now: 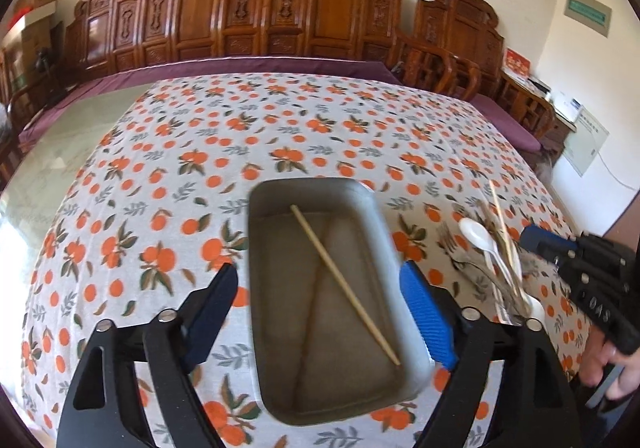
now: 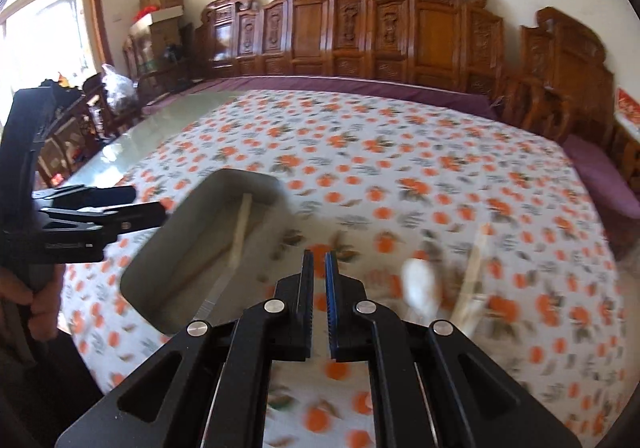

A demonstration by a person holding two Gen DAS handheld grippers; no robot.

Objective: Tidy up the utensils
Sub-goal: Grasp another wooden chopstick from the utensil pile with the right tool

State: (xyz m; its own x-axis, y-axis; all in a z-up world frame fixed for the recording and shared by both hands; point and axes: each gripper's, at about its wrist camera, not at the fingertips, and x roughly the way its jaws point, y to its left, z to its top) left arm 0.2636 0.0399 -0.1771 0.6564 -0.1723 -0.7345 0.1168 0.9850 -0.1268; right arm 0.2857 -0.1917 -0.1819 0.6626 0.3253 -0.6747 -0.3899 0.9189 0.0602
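A grey rectangular tray lies on the orange-patterned tablecloth with one wooden chopstick lying slantwise in it. My left gripper is open, its fingers on either side of the tray. To the right lies a pile of utensils: white plastic spoons, forks and another chopstick. My right gripper is nearly shut with a narrow gap and holds nothing. It hovers over the cloth between the tray and the blurred white spoon. It also shows in the left wrist view.
The tablecloth covers a glass-topped table with a purple border. Carved wooden chairs line the far side. A person's hand holds the right gripper at the table's right edge.
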